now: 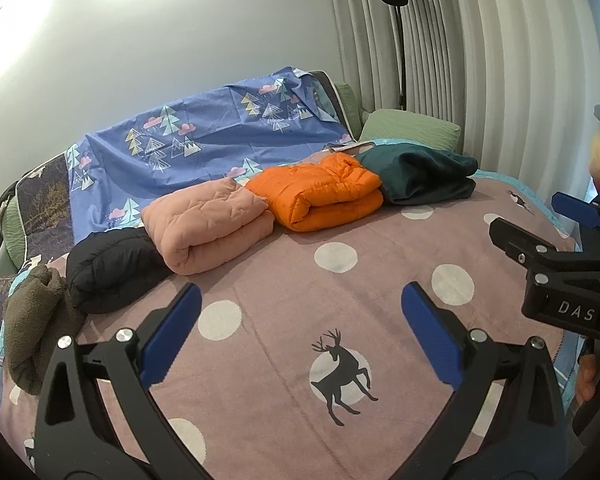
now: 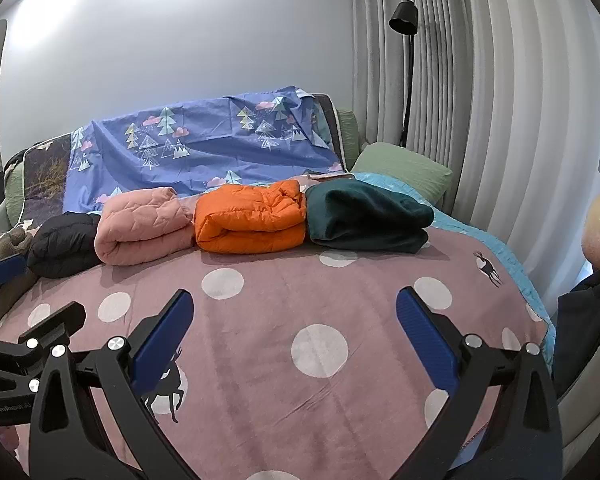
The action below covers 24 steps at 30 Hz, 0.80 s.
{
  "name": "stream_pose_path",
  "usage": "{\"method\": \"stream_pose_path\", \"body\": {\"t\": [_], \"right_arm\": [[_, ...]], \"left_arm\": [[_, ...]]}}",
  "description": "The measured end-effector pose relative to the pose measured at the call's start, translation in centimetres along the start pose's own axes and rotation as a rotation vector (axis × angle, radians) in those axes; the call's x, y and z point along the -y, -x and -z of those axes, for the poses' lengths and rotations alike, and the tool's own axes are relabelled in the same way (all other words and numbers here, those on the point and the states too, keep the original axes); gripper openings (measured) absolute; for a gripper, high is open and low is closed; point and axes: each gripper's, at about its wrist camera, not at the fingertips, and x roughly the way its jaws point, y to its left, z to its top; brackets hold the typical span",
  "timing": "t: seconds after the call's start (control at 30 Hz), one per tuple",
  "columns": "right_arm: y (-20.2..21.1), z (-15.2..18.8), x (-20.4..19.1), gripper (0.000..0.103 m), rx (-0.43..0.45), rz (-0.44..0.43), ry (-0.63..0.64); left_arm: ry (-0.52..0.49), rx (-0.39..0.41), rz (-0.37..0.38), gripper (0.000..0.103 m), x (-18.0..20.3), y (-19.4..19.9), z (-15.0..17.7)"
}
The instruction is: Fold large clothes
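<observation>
Folded clothes lie in a row across the bed: a dark green garment [image 1: 420, 174] [image 2: 368, 214], an orange puffer jacket [image 1: 326, 194] [image 2: 252, 218], a pink quilted jacket [image 1: 208, 228] [image 2: 144, 224], a black puffer jacket [image 1: 112, 268] [image 2: 62, 246] and an olive fleece [image 1: 36, 320] [image 2: 4, 248]. My left gripper [image 1: 300, 332] is open and empty above the mauve spotted blanket [image 1: 284, 280]. My right gripper [image 2: 294, 332] is open and empty above the same blanket [image 2: 260, 312]; it also shows at the right of the left wrist view [image 1: 540, 220].
A blue tree-print sheet [image 1: 204, 140] [image 2: 204, 148] drapes the headboard. A green pillow [image 1: 412, 128] [image 2: 404, 168] lies at the back right. A black floor lamp [image 1: 396, 32] [image 2: 406, 64] stands by the grey curtains [image 1: 500, 80]. The bed's right edge [image 2: 532, 292] is close.
</observation>
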Motion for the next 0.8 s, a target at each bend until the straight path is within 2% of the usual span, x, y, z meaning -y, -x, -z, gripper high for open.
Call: {"method": "stream_pose_path", "body": {"t": [0.8], "right_arm": [[-0.15, -0.24, 0.44, 0.101, -0.002, 0.007, -0.009]], "left_arm": [[-0.006, -0.032, 0.024, 0.101, -0.40, -0.73, 0.29]]}}
